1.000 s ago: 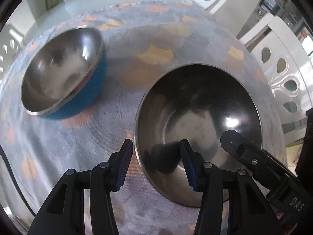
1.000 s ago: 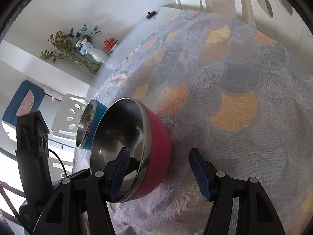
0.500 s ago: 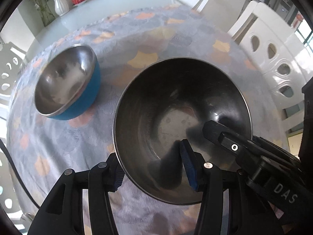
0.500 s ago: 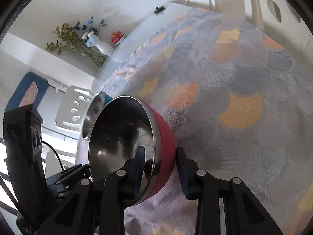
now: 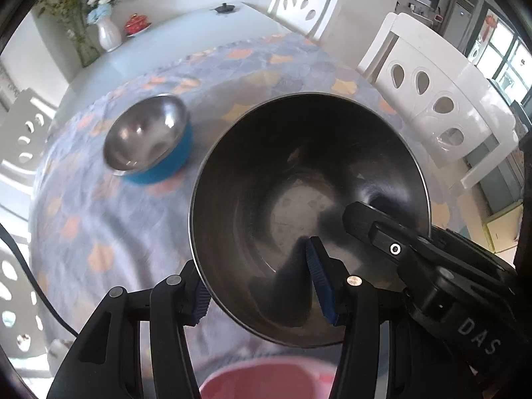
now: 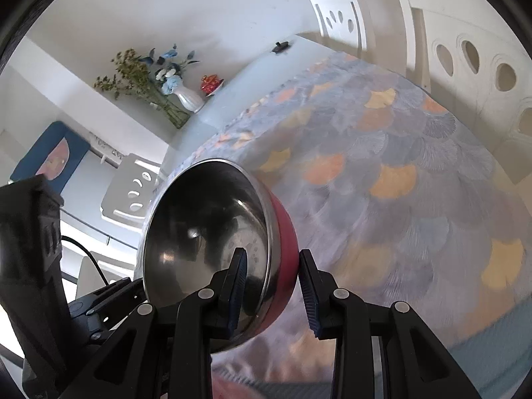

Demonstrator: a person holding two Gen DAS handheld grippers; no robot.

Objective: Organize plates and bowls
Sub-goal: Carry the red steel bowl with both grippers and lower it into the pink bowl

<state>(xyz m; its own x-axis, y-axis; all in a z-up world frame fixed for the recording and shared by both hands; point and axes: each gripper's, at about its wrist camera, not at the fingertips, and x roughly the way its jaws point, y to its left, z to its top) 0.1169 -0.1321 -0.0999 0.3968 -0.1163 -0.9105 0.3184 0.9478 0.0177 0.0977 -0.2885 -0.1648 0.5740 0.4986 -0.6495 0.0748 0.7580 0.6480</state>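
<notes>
A steel bowl with a red outside [image 5: 309, 206] is lifted above the table, tilted. My right gripper [image 6: 272, 286] is shut on its rim, one finger inside and one on the red wall [image 6: 282, 242]. My left gripper [image 5: 256, 282] straddles the same bowl's near rim, one pad inside and one outside; contact is not clear. The right gripper's body also shows in the left wrist view [image 5: 399, 249]. A second steel bowl with a blue outside [image 5: 149, 139] sits on the patterned tablecloth [image 5: 83, 216] to the left and further back.
White chairs [image 5: 442, 106] stand around the table. A vase of flowers [image 5: 106, 30] and a small red dish [image 5: 136, 23] stand at the far end of the table. A pink rim [image 5: 266, 382] shows at the bottom edge below the grippers.
My right gripper closed on the red bowl's rim and lifted it off the cloth. The left gripper moved onto the near rim, and both rose with the bowl.
</notes>
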